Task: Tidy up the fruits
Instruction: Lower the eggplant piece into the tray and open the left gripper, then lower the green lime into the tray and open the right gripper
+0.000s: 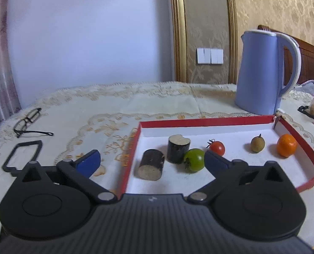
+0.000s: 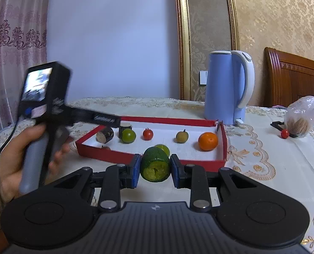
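Note:
A red-walled white tray (image 1: 199,121) holds a lying dark stub (image 1: 151,167), an upright dark stub (image 1: 178,151), a green tomato (image 1: 194,159), a red cherry tomato (image 1: 217,148), a brown longan (image 1: 257,145) and an orange (image 1: 286,145). My left gripper (image 1: 150,157) stands wide open over the tray's left end, its pads touching nothing. In the right wrist view, my right gripper (image 2: 155,169) is shut on a green cut chunk (image 2: 155,160) just in front of the tray (image 2: 224,144). A small yellow-green fruit (image 2: 164,148) sits behind the chunk.
A blue kettle (image 1: 260,72) stands behind the tray. Glasses (image 1: 28,122) and a black frame (image 1: 21,154) lie at the left. At the right are a bagged item (image 2: 298,120) and a loose cherry tomato (image 2: 284,133). A hand (image 2: 8,158) holds the left gripper's handle.

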The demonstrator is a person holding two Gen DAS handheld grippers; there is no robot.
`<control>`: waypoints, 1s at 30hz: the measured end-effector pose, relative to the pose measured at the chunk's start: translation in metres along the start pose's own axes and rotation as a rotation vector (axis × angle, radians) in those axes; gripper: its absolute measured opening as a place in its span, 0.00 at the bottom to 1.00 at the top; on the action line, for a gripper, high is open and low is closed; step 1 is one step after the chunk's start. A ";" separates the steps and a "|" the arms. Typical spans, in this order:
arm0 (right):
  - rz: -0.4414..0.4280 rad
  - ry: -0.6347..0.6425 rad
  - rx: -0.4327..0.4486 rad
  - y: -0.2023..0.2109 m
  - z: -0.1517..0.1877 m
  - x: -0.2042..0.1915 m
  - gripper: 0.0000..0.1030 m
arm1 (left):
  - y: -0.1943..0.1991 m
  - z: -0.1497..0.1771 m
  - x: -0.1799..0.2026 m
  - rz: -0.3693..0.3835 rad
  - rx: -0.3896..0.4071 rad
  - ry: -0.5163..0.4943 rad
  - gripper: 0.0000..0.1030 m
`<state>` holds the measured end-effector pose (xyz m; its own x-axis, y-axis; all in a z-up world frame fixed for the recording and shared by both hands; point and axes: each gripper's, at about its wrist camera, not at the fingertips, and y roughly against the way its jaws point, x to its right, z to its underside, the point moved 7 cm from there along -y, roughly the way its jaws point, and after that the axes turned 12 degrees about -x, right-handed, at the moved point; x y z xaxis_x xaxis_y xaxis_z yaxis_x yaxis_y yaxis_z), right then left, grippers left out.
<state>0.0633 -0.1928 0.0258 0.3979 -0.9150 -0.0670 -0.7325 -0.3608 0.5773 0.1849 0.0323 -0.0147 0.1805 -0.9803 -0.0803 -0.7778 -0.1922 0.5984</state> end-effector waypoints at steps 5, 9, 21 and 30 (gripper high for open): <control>0.010 -0.007 0.005 -0.010 -0.014 0.003 0.28 | 0.012 0.012 -0.007 0.010 0.018 0.006 1.00; 0.023 -0.011 0.004 -0.021 -0.027 0.007 0.28 | 0.013 0.020 -0.011 0.068 0.001 0.036 1.00; 0.030 -0.068 -0.032 -0.062 -0.056 0.022 0.28 | 0.017 0.031 -0.010 0.109 0.023 0.057 1.00; 0.063 -0.112 -0.062 -0.096 -0.074 0.037 0.28 | 0.015 0.037 -0.007 0.121 0.007 0.053 1.00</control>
<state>0.1890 -0.1783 0.0283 0.2853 -0.9512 -0.1178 -0.7170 -0.2934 0.6323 0.1496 0.0350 -0.0346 0.1161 -0.9926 0.0344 -0.8000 -0.0729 0.5955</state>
